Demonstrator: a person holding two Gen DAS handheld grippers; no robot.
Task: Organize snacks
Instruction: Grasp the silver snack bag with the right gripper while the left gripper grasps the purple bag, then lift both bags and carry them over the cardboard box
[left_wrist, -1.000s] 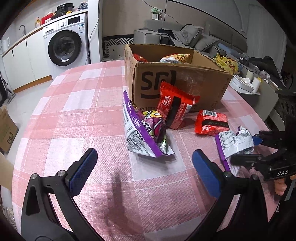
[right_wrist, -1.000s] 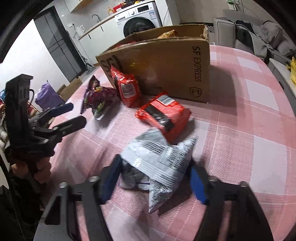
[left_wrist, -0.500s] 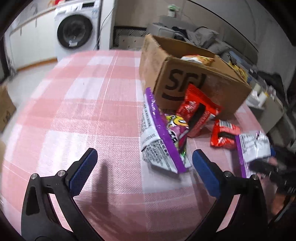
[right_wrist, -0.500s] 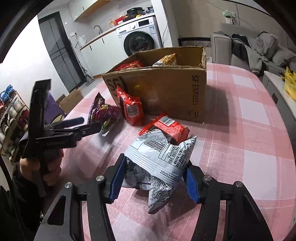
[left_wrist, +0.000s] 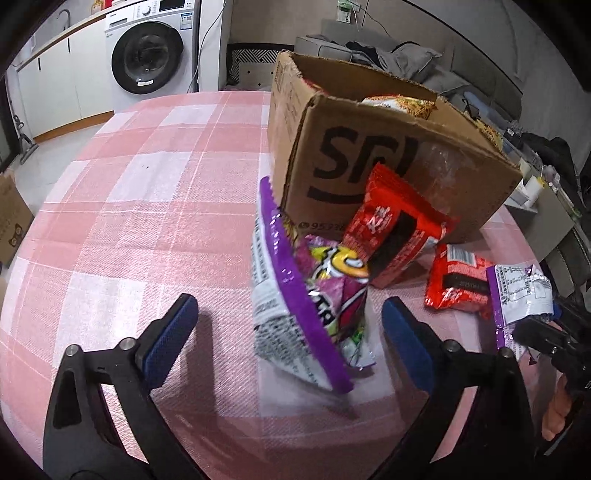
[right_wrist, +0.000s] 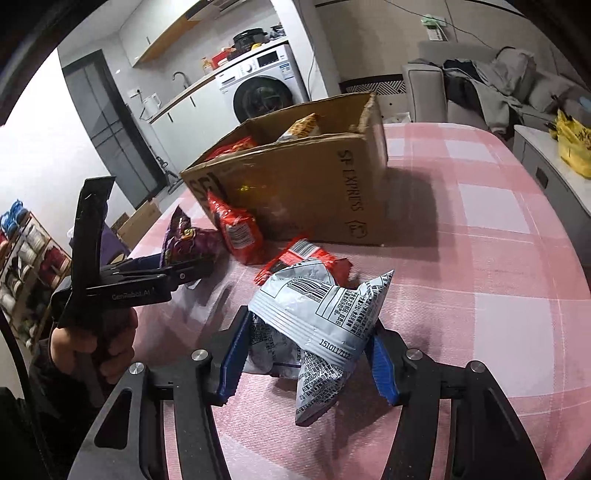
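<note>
Right gripper (right_wrist: 306, 354) clamped on silver bag (right_wrist: 325, 314), raised above table (right_wrist: 480, 258) near box (right_wrist: 295, 184). Left gripper (left_wrist: 291, 332) jaws wide apart, empty, flanking purple bag (left_wrist: 306, 306) standing before box beside red packets (left_wrist: 395, 232).

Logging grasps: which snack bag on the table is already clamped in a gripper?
The silver-backed bag, shut in the right gripper; the purple bag and both red packets lie free.

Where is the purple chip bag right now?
In the left wrist view the purple chip bag stands on the pink checked tablecloth between the open left tongs, just in front of the cardboard box and beside a red packet.
</note>
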